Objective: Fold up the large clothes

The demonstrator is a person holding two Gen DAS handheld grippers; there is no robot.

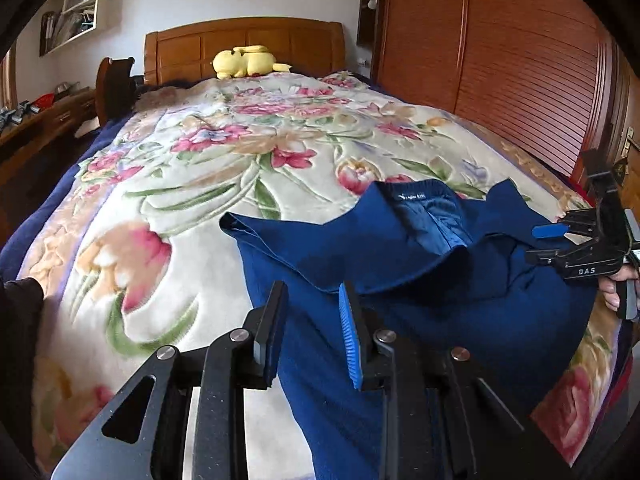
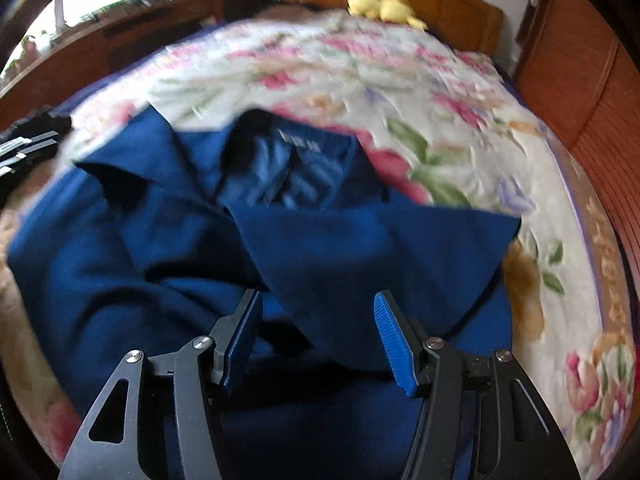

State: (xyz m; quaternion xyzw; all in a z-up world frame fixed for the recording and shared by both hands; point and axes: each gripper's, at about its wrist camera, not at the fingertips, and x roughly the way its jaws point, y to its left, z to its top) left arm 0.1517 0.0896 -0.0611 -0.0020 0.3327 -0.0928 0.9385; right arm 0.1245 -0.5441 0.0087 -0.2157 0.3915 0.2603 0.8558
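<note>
The large navy-blue woollen coat [image 1: 460, 300] lies crumpled at the foot end of the bed, on the cream plush blanket with its pink and green flower print [image 1: 192, 184], far from the carved orange-brown wooden headboard [image 1: 244, 46] and the yellow plush toy [image 1: 246, 62] that rests against it. The collar sits on the headboard side of the heap, turned open so that a shiny, quilted blue lining and a small dark label show inside.

By its look the cloth is thick, matt and felt-like: I judge it heavy for a garment, soft, limp under its own weight, and not slippery on the outside, while the satin lining would slide more readily. It should hold a fold well but drag on the fleecy blanket. Good places to grip seem to be the firm double-layered edges, namely the collar points, the lapel edge or the shoulder seams, rather than the loose middle.

The left tool [image 1: 314, 328] hovers over the coat's left edge with its ribbed blue pads apart and nothing between them. The right tool [image 2: 316, 336] is likewise spread wide above a lapel fold, gripping nothing; its view is blurred.
</note>
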